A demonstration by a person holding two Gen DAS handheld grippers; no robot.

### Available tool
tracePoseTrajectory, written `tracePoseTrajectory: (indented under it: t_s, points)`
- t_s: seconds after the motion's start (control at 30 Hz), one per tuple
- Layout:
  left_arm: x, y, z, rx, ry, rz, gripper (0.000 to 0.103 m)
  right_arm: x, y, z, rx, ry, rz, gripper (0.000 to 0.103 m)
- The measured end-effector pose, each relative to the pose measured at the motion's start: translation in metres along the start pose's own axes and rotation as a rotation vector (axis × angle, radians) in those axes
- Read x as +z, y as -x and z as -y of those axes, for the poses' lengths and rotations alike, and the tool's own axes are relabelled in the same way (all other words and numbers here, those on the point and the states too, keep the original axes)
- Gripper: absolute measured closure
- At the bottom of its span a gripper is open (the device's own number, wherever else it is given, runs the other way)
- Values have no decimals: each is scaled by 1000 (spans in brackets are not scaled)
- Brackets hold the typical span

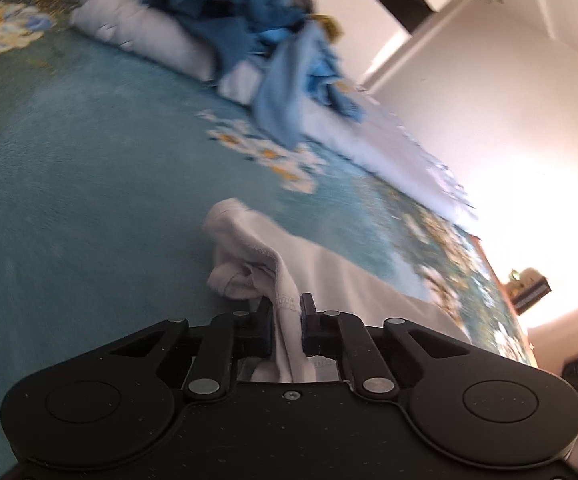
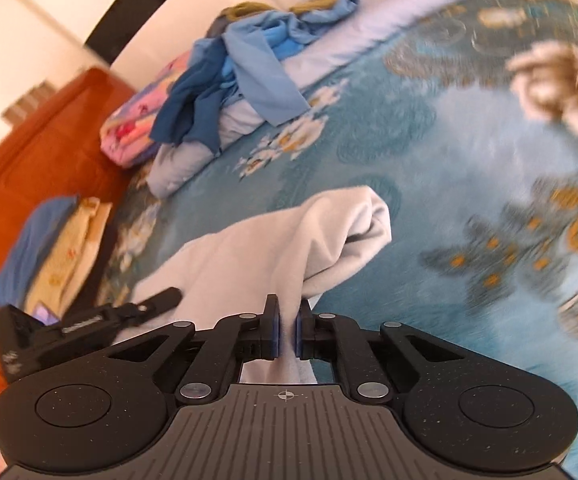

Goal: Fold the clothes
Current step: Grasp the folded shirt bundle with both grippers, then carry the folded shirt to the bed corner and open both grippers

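Left gripper (image 1: pixel 287 304) and right gripper (image 2: pixel 287 308): fingers each pinching white garment (image 2: pixel 273 256), lifted off teal floral bed (image 2: pixel 429 152) mid-surface; blue clothes pile (image 2: pixel 245 72) heaped near far edge, seemingly on pillows

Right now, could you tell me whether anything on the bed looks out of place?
The blue clothes are heaped untidily over the folded bedding; one flap spills onto the teal bedspread. Nothing looks damaged.
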State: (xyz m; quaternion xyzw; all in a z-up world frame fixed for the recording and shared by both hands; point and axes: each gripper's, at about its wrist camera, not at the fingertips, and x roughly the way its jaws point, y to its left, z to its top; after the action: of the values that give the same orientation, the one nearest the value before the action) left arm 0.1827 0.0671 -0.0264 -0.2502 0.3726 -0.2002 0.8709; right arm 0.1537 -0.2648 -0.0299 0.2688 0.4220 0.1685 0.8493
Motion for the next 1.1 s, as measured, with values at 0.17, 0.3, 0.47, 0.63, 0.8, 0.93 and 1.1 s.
tracePoseTrajectory:
  t_s: [0.17, 0.3, 0.47, 0.63, 0.8, 0.93, 1.1]
  points:
    - [-23, -10, 50, -75, -54, -24, 94, 9, 52, 17, -74, 78, 16, 97]
    - [-34, -44, 106, -99, -127, -53, 94, 19, 94, 44, -140, 122, 54, 97]
    - [-43, -101, 178, -151, -187, -78, 94, 43, 134, 93, -230, 142, 81, 97]
    - [-52, -167, 252, -218, -255, -120, 94, 81, 171, 159, -334, 143, 89, 97]
    - [-70, -239, 330, -293, -333, -151, 95, 133, 201, 224, -480, 180, 72, 97]
    - [-85, -295, 388, -355, -403, -147, 95, 179, 220, 269, -590, 270, 42, 97]
    - [-101, -360, 438, -411, -387, -132, 94, 226, 242, 326, -705, 347, 41, 97]
